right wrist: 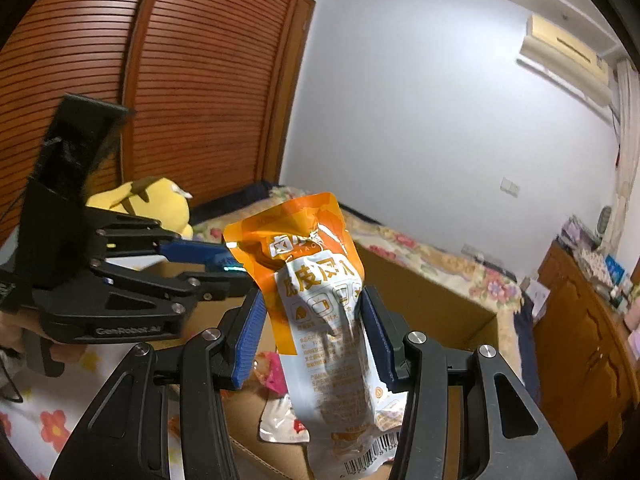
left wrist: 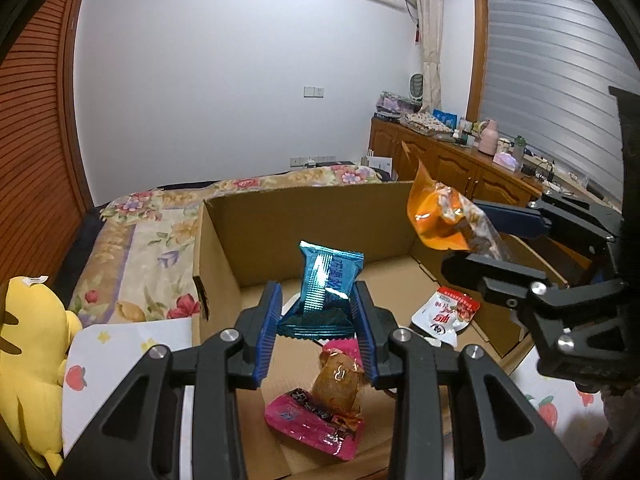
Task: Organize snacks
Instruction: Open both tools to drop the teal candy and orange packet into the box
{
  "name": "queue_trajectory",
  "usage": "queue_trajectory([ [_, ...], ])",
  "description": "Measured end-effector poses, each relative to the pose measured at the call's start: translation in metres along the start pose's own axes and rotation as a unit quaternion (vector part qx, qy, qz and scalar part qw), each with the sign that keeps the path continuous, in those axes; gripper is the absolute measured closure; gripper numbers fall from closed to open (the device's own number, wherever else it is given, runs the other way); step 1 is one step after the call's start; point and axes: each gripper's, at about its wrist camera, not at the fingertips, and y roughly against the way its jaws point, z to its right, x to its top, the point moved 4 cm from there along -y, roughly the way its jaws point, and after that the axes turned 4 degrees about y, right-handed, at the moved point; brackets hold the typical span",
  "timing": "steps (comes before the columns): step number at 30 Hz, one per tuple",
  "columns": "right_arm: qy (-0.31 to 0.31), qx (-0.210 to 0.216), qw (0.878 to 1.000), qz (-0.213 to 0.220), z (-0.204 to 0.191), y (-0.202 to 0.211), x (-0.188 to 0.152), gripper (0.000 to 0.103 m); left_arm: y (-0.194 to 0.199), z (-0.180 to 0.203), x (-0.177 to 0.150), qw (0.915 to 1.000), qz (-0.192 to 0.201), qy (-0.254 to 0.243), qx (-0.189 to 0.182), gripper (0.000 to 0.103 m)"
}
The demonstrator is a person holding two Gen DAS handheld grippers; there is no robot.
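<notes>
Holding one packet in each set of tongs over the open cardboard box (left wrist: 224,240), which sits on the flower-print bed (left wrist: 136,248).

Near: my left tongs (left wrist: 316,312) are partly closed, blue pads squeezing the lower end of the teal foil packet (left wrist: 326,280); it stands upright between them, top free. Below it, on the box floor, lies the pink packet (left wrist: 316,428) with a brown snack pouch (left wrist: 336,380) leaning on it. Further right on the floor is the white-and-red packet (left wrist: 448,312).

My right tongs (right wrist: 312,320) are a little wider, pads pressed on the sides of the orange-and-white pouch (right wrist: 316,304); the pouch is crumpled at the waist and its top flops far and left. From the left wrist view the pouch hangs above the box's right wall, not clearly inside yet.

Judgement for the drop:
- Bring both packets lower, well inside the walls, before easing the pads apart; foil slides and could bounce off the rim.
- Teal goes to the bare cardboard far of the pink packet, so it does not stack on it.
- Orange pouch needs carrying left, past the right wall, or it may catch the edge.
- Keep the two sets of tongs apart; they are near each other already.

Far: yellow plush toy (right wrist: 160,200) on the bed, clear of the work.
</notes>
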Motion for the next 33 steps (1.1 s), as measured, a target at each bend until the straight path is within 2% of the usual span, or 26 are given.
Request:
queue_trajectory([
  [11, -0.046, 0.001, 0.997, -0.053, 0.011, -0.023, -0.028, 0.054, -0.008, 0.007, -0.009, 0.9998, -0.017, -0.011, 0.008, 0.068],
  [23, -0.085, 0.022, 0.992, -0.087, 0.018, -0.035, -0.048, 0.054, -0.014, 0.01, -0.009, 0.9994, -0.022, -0.021, 0.017, 0.067],
  [25, -0.09, 0.024, 0.992, -0.088, 0.02, -0.035, -0.048, 0.054, -0.013, 0.01, -0.01, 0.9993, -0.023, -0.022, 0.017, 0.063],
  [26, -0.092, 0.026, 0.991, -0.09, 0.02, -0.035, -0.048, 0.054, -0.013, 0.01, -0.01, 0.9994, -0.022, -0.022, 0.018, 0.056],
  [27, -0.095, 0.029, 0.991, -0.091, 0.021, -0.035, -0.049, 0.054, -0.013, 0.01, -0.01, 0.9994, -0.022, -0.02, 0.017, 0.053],
  [31, -0.11, 0.038, 0.989, -0.093, 0.025, -0.036, -0.051, 0.053, -0.012, 0.009, -0.011, 0.9994, -0.022, -0.019, 0.019, 0.051],
  [33, -0.117, 0.042, 0.988, -0.096, 0.026, -0.036, -0.053, 0.053, -0.011, 0.01, -0.012, 0.9994, -0.022, -0.017, 0.02, 0.047],
])
